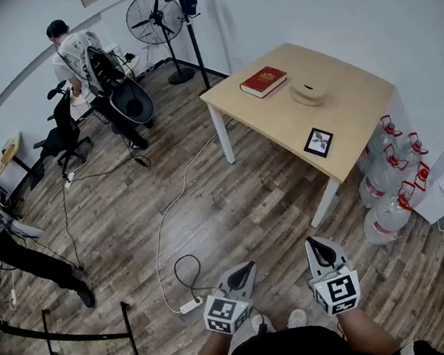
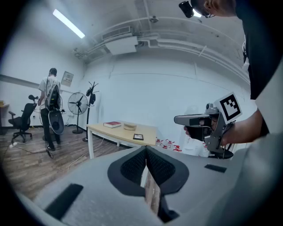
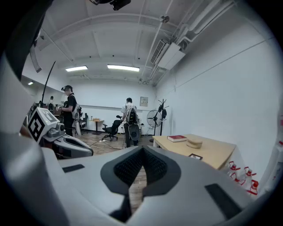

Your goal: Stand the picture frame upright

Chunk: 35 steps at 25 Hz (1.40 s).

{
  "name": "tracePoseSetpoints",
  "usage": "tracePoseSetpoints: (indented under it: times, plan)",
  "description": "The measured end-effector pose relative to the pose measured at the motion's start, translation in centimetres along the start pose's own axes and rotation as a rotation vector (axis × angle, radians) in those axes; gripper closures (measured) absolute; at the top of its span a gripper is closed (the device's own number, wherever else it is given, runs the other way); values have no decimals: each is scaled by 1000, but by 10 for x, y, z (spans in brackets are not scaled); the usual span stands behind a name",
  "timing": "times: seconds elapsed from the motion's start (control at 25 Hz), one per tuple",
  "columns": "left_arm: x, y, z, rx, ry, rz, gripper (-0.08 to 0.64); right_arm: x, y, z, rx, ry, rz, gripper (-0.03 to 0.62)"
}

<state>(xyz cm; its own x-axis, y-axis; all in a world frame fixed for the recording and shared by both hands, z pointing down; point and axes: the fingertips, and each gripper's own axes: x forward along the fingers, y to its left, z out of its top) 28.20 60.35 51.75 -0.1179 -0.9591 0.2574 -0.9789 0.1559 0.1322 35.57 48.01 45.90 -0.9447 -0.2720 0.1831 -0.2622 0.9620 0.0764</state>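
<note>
Wooden table (image 1: 356, 96): picture frame (image 1: 318, 142), book (image 1: 263, 81), dish (image 1: 308, 92)

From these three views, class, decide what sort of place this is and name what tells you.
Probably an office-style workroom or lab, not a home: a plain wooden table by a bare white wall, an office chair, a pedestal fan, and large water jugs stored beside the table.

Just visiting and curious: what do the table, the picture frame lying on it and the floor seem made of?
Table: pale matte top, wood or wood-look laminate, on white legs.
Picture frame: dark smooth border, plastic or painted wood; too small to tell.
Floor: grey-brown planks with visible grain, wood or vinyl imitation.
</note>
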Motion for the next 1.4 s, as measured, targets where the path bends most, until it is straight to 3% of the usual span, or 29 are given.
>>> tracePoseSetpoints:
  times: [0.44,0.76,1.2,1.4]
  plan:
    - [-18,7,19,-46,-55,-47,557,-10,16,5,37,-40,-37,583]
    - [-9,10,22,-27,-48,-79,557,-19,-13,4,83,-50,-111,583]
    - [68,25,25,-42,9,-109,557,34,-76,-3,120,-23,-98,583]
    - [123,38,42,-8,20,-115,557,71,-125,6,120,-30,-73,583]
